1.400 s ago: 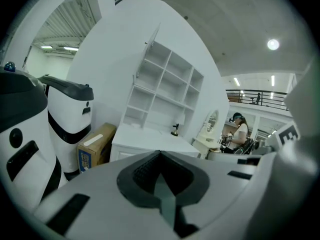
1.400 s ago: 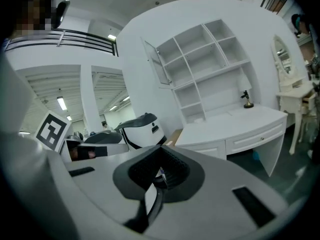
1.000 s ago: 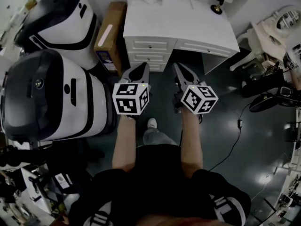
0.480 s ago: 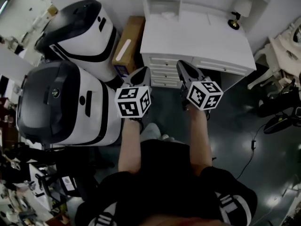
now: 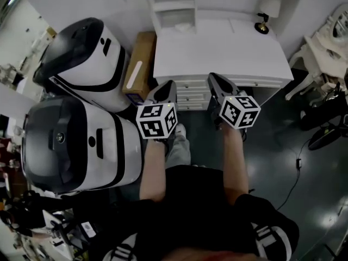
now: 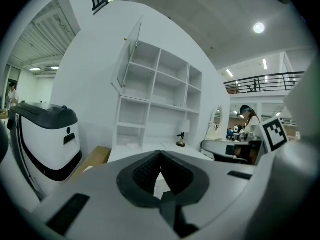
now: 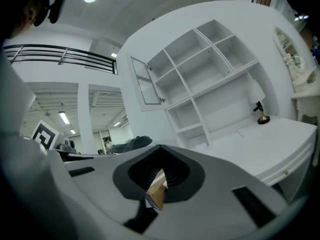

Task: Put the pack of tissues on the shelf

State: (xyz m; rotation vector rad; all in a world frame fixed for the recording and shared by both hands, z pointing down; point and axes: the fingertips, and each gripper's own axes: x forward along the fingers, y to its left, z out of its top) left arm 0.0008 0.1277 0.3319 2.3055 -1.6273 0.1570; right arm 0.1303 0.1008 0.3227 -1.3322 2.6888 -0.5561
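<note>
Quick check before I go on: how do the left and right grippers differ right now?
The left gripper points at the drawers at the left end of the desk, near the cardboard box. The right gripper points at the desk's front edge, nearer its middle. The right gripper also slants inward more than the left gripper. Both have their jaws shut with nothing held, in front of the desk.

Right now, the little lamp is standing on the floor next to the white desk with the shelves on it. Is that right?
Not quite. The lamp is not on the floor. It stands on top of the white desk, near its far right corner, beside the shelves that do rise from the desk. The head view shows this, and the right gripper view shows it too.
</note>
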